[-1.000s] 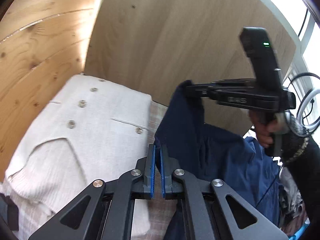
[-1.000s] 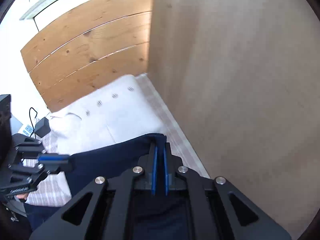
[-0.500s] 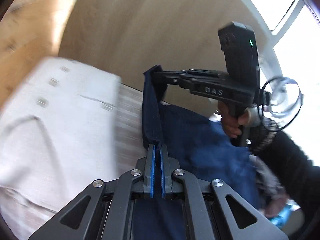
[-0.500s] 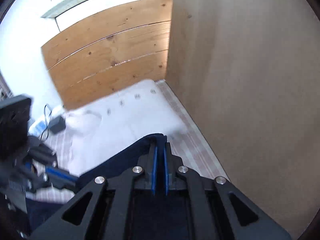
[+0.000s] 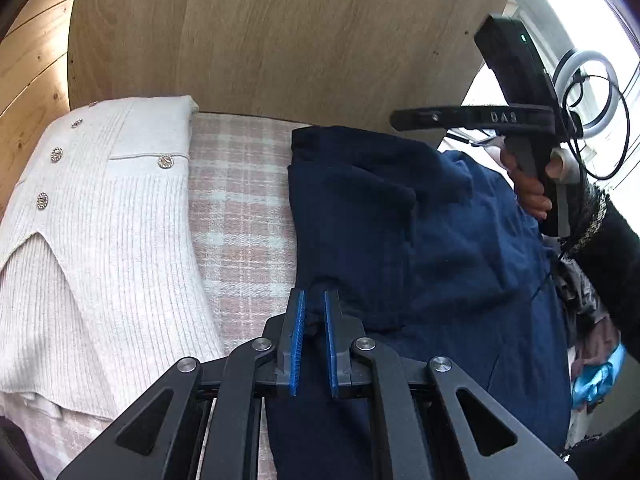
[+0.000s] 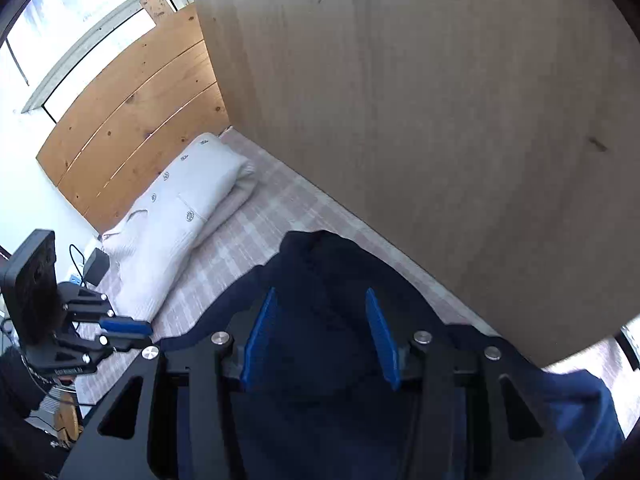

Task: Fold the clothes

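The navy garment (image 5: 400, 232) lies on the checked cover (image 5: 240, 208), right of the folded white cardigan (image 5: 96, 216) and apart from it, a strip of cover between them. Its far edge reaches almost to the pale wood panel (image 5: 304, 32) behind.

On the left, the cardigan sits with its buttons up, close to the plank wall (image 6: 132, 120). In the right wrist view it shows as a thick fold, with a black charger (image 6: 95, 266) beyond it.

The left gripper (image 5: 315, 312) stands over the garment's left edge, its jaws parting by a narrow gap; a fold of navy cloth rises between the blue pads (image 5: 298, 332), and I cannot tell whether they still press it.

The right gripper (image 6: 320, 312) is over the garment's far corner, jaws opening and well apart, released, with cloth below them but not pinched. A hand (image 5: 528, 188) holds its grip.
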The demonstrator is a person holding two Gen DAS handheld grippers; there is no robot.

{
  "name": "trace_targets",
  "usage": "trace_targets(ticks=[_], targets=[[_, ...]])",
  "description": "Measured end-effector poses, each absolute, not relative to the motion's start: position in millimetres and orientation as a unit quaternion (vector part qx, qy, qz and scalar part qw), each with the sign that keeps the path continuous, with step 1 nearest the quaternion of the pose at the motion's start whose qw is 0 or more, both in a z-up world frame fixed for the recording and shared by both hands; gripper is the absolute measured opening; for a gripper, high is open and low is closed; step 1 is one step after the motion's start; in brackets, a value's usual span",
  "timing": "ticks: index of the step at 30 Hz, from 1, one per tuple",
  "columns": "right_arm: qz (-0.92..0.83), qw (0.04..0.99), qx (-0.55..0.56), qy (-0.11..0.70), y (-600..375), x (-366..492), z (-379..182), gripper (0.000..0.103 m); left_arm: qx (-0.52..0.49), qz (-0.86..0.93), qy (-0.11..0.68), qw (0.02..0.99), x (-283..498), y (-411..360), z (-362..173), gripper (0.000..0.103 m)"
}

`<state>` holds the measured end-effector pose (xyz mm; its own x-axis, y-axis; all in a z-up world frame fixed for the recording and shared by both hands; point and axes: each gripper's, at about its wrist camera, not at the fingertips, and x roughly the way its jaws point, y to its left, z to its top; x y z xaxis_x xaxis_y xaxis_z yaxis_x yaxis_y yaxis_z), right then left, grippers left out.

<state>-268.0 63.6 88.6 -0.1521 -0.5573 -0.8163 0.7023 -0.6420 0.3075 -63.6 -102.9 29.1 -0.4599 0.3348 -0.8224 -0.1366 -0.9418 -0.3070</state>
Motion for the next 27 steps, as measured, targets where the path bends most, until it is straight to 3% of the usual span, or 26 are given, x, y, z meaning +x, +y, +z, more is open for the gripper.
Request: trace_targets(ticks=[7, 8, 9, 10, 19, 21, 22, 27], targets=[[-0.715, 0.422, 0.546, 0.113, 5, -281, 60, 0.045, -0.51, 0.843, -0.072, 0.153, -59, -97, 11, 0.008], [-0.709, 0.421, 0.552, 0.121, 0, -281, 56, 0.038, -0.509, 0.843, -0.069, 0.156, -57, -96, 9, 0.008], [-0.704, 0.42, 0.558, 0.128, -4, -280, 52, 0.016, -0.508, 0.845, -0.063, 0.157, -55, -96, 8, 0.008], [-0.699, 0.42, 0.563, 0.134, -7, -279, 49, 0.004, -0.505, 0.847, -0.056, 0.157, -52, -97, 8, 0.011], [-0.729, 0.407, 0.533, 0.141, -8, -276, 67, 0.003, -0.484, 0.856, 0.006, 0.182, -52, -79, 13, 0.024], [-0.741, 0.398, 0.521, 0.146, -7, -276, 73, 0.003, -0.492, 0.849, 0.018, 0.19, -55, -73, 7, 0.01], [-0.752, 0.389, 0.513, 0.141, -5, -279, 77, 0.003, -0.494, 0.848, 0.023, 0.192, -56, -71, 4, 0.008], [-0.757, 0.36, 0.51, 0.194, -17, -274, 73, 0.005, -0.5, 0.846, -0.003, 0.185, -59, -81, 3, 0.011]])
